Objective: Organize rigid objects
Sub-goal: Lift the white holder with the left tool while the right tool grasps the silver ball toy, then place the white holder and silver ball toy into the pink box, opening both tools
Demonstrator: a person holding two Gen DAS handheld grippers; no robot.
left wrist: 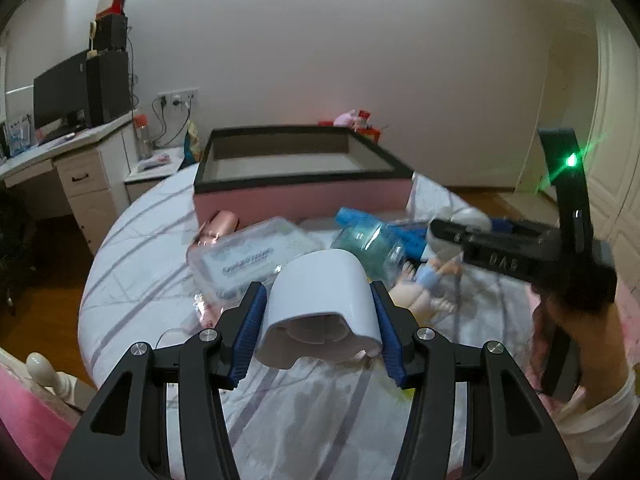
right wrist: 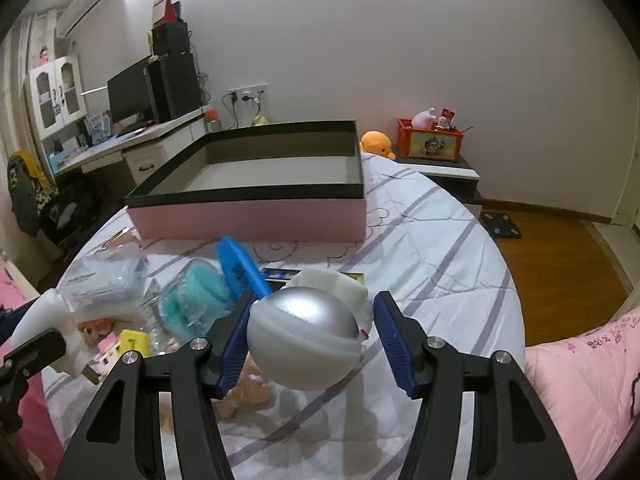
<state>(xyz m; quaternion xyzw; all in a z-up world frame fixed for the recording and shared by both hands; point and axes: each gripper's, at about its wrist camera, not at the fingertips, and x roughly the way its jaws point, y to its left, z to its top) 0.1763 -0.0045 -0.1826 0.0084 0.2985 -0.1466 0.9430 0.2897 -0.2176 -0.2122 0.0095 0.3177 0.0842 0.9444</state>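
Fingers of the left gripper [left wrist: 319, 322] are clamped on a white rounded housing [left wrist: 322, 306], lifted off the striped bedsheet [left wrist: 132, 280]. The right gripper [right wrist: 310, 334] has a silver-and-white ball thing [right wrist: 304, 334] between its pads: the left pad touches, but the right-side contact is hidden, so can't tell if it's gripped. Behind them is a jumble of half-buried stuff, a clear plastic case [left wrist: 248, 258], a teal bottle [left wrist: 370, 248], a doll [left wrist: 424, 288] mostly covered, then the empty pink box [right wrist: 256, 184] at the far end.
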